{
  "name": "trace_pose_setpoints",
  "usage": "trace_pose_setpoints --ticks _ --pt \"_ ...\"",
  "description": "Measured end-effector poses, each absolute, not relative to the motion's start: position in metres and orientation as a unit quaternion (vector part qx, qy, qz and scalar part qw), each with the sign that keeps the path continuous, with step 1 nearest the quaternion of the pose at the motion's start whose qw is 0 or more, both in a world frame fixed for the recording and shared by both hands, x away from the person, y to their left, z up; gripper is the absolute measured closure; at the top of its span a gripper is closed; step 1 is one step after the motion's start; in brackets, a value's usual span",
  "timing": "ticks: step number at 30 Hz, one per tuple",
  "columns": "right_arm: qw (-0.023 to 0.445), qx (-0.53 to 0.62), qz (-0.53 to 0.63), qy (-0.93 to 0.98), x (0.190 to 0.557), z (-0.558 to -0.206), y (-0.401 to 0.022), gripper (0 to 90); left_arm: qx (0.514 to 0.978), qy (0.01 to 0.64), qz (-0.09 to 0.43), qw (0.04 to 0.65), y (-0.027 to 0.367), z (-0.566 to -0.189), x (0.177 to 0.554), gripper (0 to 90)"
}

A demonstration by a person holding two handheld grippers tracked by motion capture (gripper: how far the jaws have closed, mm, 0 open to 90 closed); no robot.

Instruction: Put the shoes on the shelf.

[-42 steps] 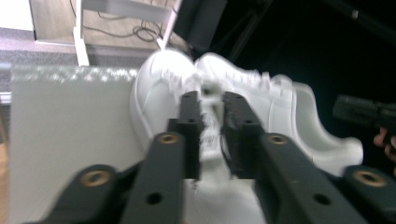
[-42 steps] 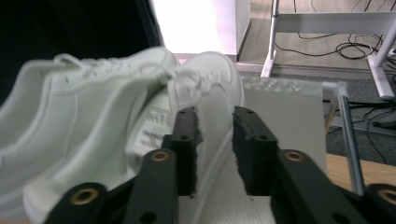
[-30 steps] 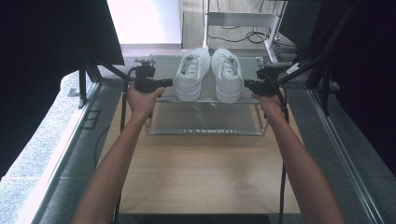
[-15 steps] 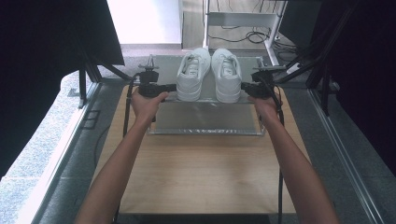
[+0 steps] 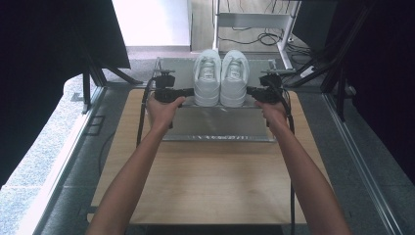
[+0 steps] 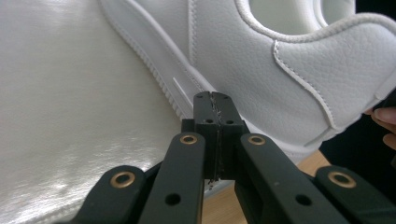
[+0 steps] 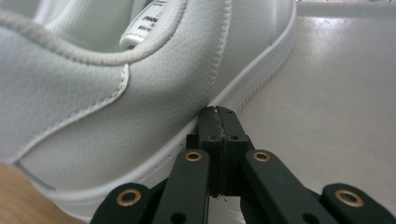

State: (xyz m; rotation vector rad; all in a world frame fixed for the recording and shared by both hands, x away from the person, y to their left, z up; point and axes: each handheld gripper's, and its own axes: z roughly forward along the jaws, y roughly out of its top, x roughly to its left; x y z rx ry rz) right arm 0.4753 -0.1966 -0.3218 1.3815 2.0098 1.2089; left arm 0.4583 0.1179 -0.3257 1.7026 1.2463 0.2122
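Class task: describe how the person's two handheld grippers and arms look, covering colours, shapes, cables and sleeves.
Both the left gripper and the right gripper are black, with flat linked jaw arms joined by brass-ringed rivets and blocky ribbed pads. A black cable trails from each. The forearms are bare, without sleeves.

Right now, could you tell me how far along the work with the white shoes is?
Done: the pair of shoes stands side by side on the metal tray. In hand: the left tongs and right tongs, both shut, press against the outer soles. Left: shifting the pair, probably.
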Motion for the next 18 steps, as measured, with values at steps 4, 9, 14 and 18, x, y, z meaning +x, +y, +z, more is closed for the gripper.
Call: trace_pose_setpoints --ticks 4,9,14,18 --pt "0.199 0.495 0.441 0.722 0.4766 -0.3225 -0.1999 89.8 0.695 0.517 0.073 0.494 0.1198 -0.3265 0.4586 90.0" --pt "0.202 0.491 0.443 0.723 0.4758 -0.3234 -0.2002 89.8 0.688 0.518 0.053 0.506 0.1241 -0.3297 0.4603 90.0" --pt "0.194 0.491 0.456 0.717 0.4755 -0.3261 -0.2033 89.7 0.693 0.514 0.059 0.503 0.1243 -0.3295 0.4598 89.6" --pt "0.196 0.491 0.459 0.714 0.4752 -0.3269 -0.2040 86.7 0.693 0.515 0.067 0.499 0.1255 -0.3300 0.4598 83.6"
